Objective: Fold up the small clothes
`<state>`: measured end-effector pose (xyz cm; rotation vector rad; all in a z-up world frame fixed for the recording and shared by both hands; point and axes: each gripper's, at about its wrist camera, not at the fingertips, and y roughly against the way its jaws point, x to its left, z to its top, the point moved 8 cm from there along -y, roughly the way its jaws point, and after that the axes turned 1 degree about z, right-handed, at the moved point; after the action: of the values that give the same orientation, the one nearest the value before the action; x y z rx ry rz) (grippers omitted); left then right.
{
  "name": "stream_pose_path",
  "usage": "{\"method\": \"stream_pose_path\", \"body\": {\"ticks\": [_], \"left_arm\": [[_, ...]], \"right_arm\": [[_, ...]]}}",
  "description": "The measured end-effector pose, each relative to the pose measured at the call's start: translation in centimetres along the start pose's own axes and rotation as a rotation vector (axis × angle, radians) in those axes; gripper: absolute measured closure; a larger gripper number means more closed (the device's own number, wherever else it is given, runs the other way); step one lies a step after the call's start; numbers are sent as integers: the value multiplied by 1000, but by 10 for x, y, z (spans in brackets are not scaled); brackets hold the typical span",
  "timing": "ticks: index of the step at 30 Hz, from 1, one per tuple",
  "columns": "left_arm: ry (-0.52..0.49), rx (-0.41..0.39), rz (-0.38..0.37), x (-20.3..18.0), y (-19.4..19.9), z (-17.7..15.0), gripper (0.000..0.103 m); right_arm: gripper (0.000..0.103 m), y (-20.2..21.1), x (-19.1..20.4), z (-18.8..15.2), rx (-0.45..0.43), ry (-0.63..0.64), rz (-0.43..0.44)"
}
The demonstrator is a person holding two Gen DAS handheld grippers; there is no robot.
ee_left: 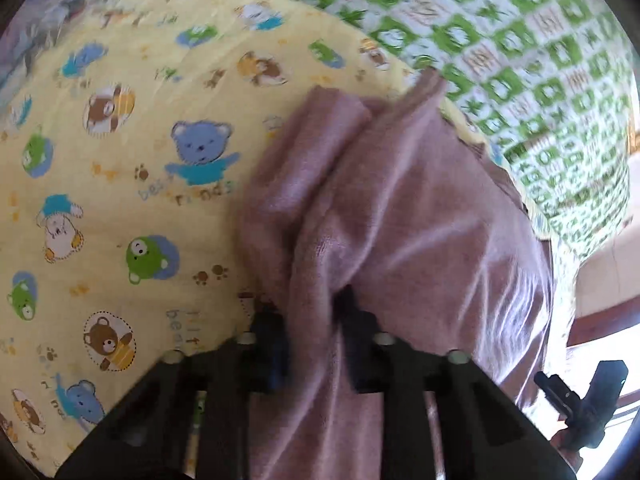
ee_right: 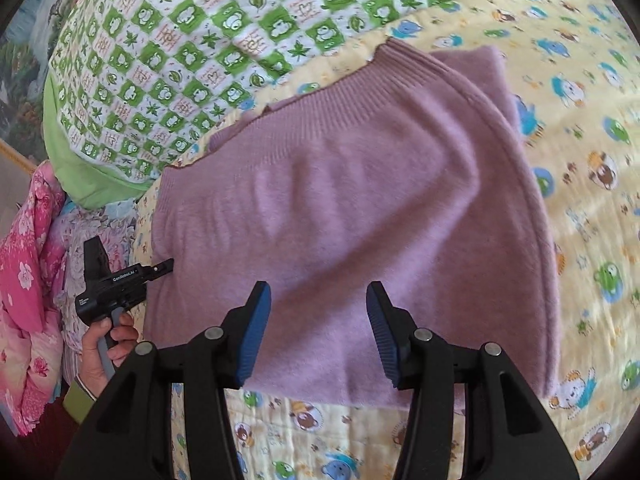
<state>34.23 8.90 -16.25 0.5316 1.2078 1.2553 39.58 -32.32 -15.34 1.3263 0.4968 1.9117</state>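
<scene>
The left gripper (ee_left: 310,328) pinches a bunched fold of the soft mauve knit garment (ee_right: 340,216), which hides its fingers. The right gripper (ee_right: 318,332) hovers wide apart over it on the yellow bear-print quilt (ee_right: 592,184).

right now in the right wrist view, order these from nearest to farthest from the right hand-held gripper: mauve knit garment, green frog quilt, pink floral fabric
1. Mauve knit garment: directly under and ahead of the open right hand-held gripper.
2. Pink floral fabric: far left edge, beyond the garment.
3. Green frog quilt: upper left, past the garment's ribbed end.
</scene>
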Motion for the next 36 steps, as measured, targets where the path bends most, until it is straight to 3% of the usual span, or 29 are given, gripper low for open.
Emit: {"method": "stream_pose_path", "body": {"ticks": [2,4,5,6,7,9,14,16,21,22,24,25,27,30,32,36], "left_arm": [[-28,-11,12,-5,7,-4,85],[-8,10,52,3,10,-11,67],[20,38,86,13,10,-17,36],[50,58,119,22,11,-22,16],[81,69,143,31,13,-28,16],[155,45,82,40,25,-49,16],[331,-32,28,42,46,-106,16],[413,-80,-19,37,47,-122,17],[443,-158,15,20,35,-108,22],[439,-167,11,23,34,-101,29],[439,-166,6,24,26,-86,71],[446,-160,-41,23,21,-81,80],[448,-164,-53,22,21,-76,85],[374,-188,-26,7,31,-74,89],[301,-214,-31,-16,44,-71,90],[46,-271,-55,-96,77,-65,92]], "right_arm": [[52,0,0,-3,4,4,13],[52,0,1,-7,5,12,20],[52,-1,2,-10,9,15,25],[52,-2,3,-13,12,16,28],[52,-3,4,-17,16,17,34],[52,-5,6,-24,24,19,40],[52,-7,10,-38,39,26,48],[52,-6,12,-40,39,33,52],[52,-2,19,-38,32,59,58],[52,-1,19,-37,27,60,58],[52,-1,16,-34,21,66,51],[52,-2,14,-31,8,73,43],[52,-4,11,-22,-29,88,44],[52,-10,-4,-9,-73,102,0],[52,-17,-21,-8,-58,53,-23],[52,-12,-47,-6,-65,-91,58]]}}
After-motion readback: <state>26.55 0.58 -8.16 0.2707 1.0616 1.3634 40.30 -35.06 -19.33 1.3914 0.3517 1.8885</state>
